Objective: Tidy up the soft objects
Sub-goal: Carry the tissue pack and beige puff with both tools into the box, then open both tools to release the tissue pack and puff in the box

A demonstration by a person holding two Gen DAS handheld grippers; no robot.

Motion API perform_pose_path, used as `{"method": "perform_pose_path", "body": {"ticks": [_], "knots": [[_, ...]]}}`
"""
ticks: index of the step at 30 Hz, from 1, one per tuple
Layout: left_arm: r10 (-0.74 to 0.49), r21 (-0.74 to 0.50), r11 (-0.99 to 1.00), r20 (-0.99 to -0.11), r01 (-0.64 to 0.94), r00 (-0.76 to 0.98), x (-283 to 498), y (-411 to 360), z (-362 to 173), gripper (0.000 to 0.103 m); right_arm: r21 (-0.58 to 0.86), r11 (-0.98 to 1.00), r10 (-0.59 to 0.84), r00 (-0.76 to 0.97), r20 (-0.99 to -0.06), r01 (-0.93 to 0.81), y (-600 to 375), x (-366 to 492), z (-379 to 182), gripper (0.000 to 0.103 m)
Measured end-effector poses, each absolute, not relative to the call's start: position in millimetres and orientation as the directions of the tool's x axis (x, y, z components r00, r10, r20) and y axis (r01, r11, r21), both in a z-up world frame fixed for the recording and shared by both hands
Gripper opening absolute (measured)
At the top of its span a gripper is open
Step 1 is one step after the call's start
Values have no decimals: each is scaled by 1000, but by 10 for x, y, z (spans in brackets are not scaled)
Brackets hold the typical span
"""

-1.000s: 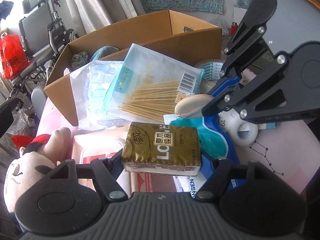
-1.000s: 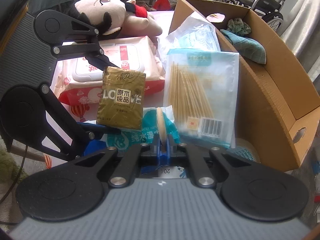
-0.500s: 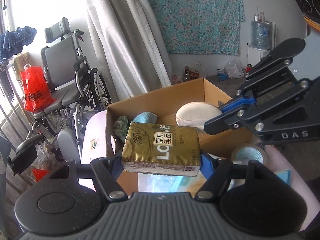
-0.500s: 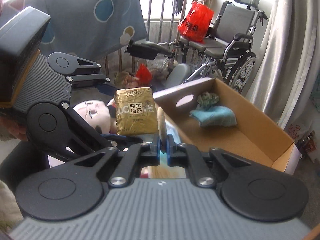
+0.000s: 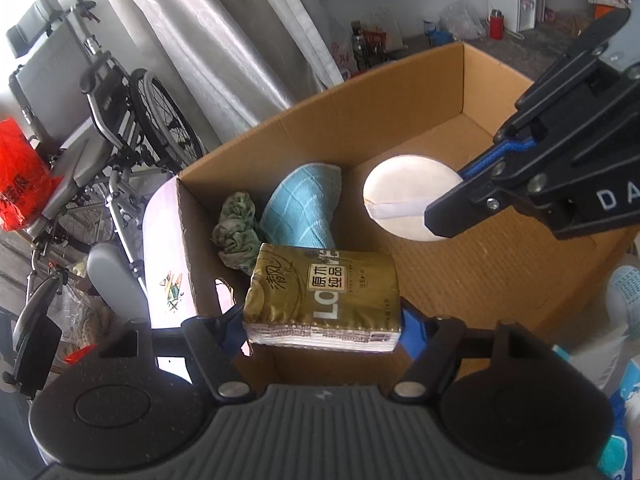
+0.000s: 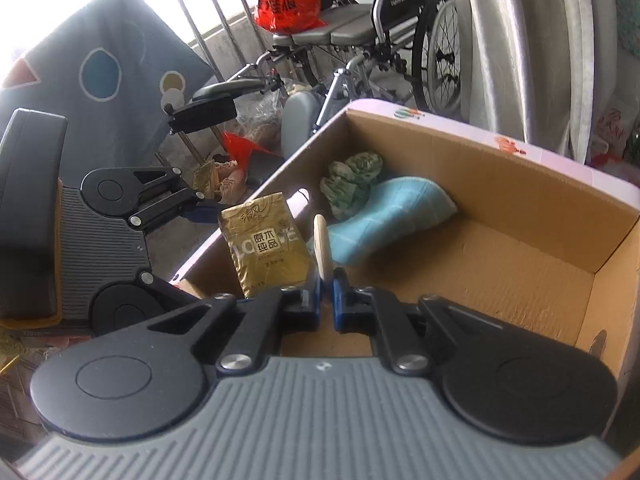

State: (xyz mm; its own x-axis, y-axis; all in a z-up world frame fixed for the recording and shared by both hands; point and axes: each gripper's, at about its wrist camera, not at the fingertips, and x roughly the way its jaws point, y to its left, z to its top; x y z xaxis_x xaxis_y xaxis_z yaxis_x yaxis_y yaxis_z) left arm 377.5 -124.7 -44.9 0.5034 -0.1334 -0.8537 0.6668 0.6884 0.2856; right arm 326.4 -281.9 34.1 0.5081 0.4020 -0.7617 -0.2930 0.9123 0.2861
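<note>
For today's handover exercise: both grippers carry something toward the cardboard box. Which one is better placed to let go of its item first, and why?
Probably the right gripper: its round cream pad already hangs over the cardboard box floor. The left gripper holds the gold tissue pack at the box's near corner, close to the green cloth and teal cloth.

A gold tissue pack (white Chinese lettering on a dark label) is held level above the near end of an open cardboard box. A round cream puff with a white strap hangs over the box's bare floor. Inside, at the far end, a folded teal cloth lies touching a crumpled green cloth.
</note>
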Motion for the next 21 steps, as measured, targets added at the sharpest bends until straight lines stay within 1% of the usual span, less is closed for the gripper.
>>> {"method": "perform_pose_path", "body": {"ticks": [6,12,15,17,21], "knots": [[-34,281,661,-915,696,402,4039,-1301,-826,75,336,907,417,429,-801,-254,-2757,3577,-190,5],[36,291,643,-935,708,352,4071,-1307,-1049,75,430,886,464,351,-813,-176,-2752,3854,-586,6],[59,283,653,-944,702,326,4116,-1280,-1100,75,461,876,482,326,-813,-143,-2726,3956,-717,6],[72,299,648,-940,700,335,4131,-1262,-1121,77,470,873,485,312,-817,-128,-2706,4013,-784,7],[61,299,642,-938,706,341,4115,-1252,-1109,77,481,872,485,294,-824,-91,-2693,4095,-892,8]]}}
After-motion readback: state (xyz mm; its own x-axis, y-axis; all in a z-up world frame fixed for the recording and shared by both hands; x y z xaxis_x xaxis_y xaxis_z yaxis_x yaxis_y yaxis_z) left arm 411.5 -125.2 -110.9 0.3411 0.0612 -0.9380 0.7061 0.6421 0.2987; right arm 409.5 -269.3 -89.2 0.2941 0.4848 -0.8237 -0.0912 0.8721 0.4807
